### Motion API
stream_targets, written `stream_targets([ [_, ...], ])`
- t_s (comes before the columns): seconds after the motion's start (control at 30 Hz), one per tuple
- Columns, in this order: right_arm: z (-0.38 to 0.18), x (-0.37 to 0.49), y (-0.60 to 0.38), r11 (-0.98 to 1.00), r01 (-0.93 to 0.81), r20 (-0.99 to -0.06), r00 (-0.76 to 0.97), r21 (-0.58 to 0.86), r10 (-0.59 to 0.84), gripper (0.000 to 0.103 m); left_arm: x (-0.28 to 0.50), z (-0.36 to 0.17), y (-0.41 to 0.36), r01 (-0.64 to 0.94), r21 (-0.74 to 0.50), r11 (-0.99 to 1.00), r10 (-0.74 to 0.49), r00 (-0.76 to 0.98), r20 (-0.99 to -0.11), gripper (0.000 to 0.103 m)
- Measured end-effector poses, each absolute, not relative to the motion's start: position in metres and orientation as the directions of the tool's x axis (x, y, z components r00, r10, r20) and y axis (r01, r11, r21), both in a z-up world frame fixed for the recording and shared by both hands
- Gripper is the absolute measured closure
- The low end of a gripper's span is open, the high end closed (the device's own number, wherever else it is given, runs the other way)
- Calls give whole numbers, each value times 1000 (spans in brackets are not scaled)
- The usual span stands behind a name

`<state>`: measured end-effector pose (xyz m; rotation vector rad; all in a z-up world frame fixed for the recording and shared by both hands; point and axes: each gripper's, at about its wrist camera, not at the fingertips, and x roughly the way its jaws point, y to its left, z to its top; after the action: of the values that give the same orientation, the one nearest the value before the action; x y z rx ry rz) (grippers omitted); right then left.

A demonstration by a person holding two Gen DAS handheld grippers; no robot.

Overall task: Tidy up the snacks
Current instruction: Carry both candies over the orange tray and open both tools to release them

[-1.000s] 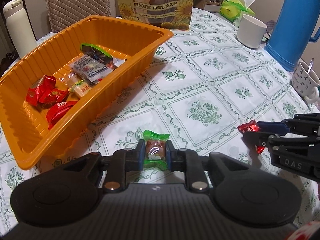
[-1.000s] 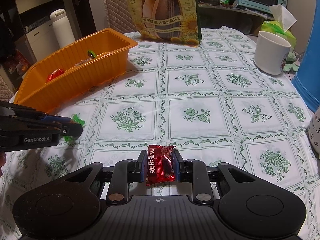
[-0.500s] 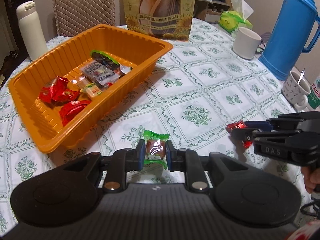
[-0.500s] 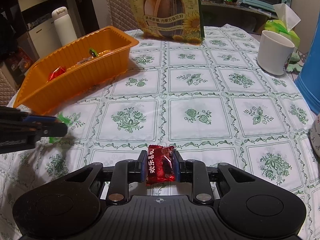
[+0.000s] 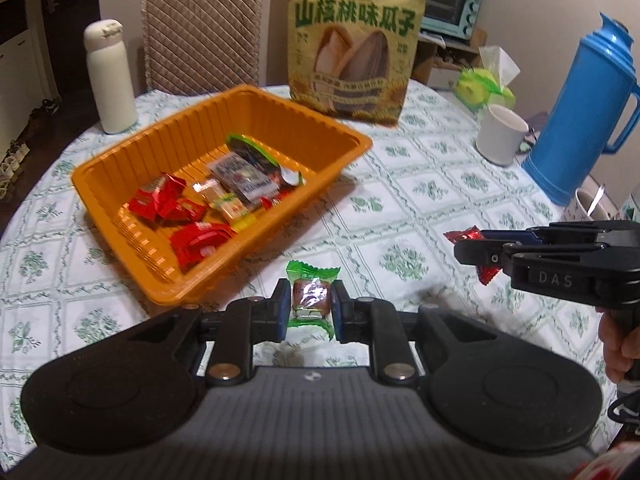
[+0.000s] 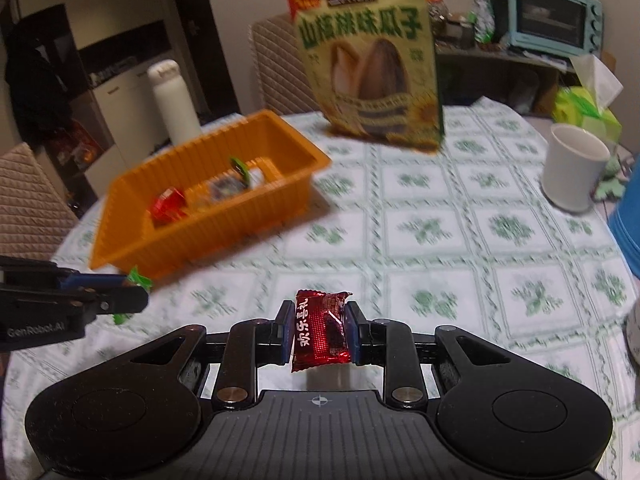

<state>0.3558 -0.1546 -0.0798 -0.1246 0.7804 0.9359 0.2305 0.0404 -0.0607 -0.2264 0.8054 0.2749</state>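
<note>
My left gripper is clamped on a green-wrapped candy, pads pressing both sides, candy clear of the table. My right gripper is squeezed onto a red candy with gold characters on the wrapper, also lifted off the cloth. In the left wrist view the right gripper comes in from the right edge, red wrapper poking out at its tip, my hand behind it on the handle. In the right wrist view the left gripper sits at the left edge, green wrapper visible at its tip.

The orange tray is on the table ahead and to the left of both grippers, near the left one. It holds several red wrapped snacks, a yellowish one, and some darker packets near the middle. Both held candies are outside the tray, on its near side.

Behind the tray: big sunflower seed bag standing upright, white bottle at the left. White mug and blue thermos on the right side. Right view is motion-blurred.
</note>
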Motion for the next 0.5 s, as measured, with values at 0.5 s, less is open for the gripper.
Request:
stream_targets([
  [0.5, -47, 363, -99, 482, -826, -566, 257, 292, 783, 76, 223, -33, 80, -418, -88, 904, 249, 682, -688, 85],
])
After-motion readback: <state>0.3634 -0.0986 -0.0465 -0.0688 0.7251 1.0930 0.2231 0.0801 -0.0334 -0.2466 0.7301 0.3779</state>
